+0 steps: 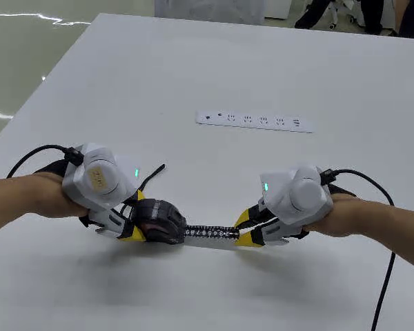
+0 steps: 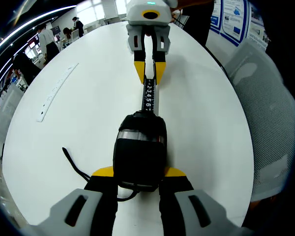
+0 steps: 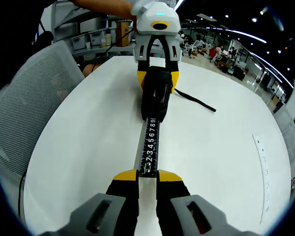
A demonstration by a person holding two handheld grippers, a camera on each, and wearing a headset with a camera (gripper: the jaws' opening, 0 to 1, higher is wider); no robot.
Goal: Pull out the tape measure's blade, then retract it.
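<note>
Left hand-held gripper [image 2: 138, 173] clenched on black rubber-cased tape measure [image 2: 140, 147], resting on white bench [image 1: 193, 69]. Right hand-held gripper [image 3: 147, 176] pinches tip of numbered metal blade [image 3: 150, 140], near that tape measure. Risk: thin tip slips free, blade whips back.

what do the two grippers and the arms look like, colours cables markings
Left gripper and right gripper match: rounded pale grey housings, each with a small green light, dark jaws ending in yellow tips, and a black cable out the back. The left housing carries a round yellowish label. Forearms are bare, no sleeves.
</note>
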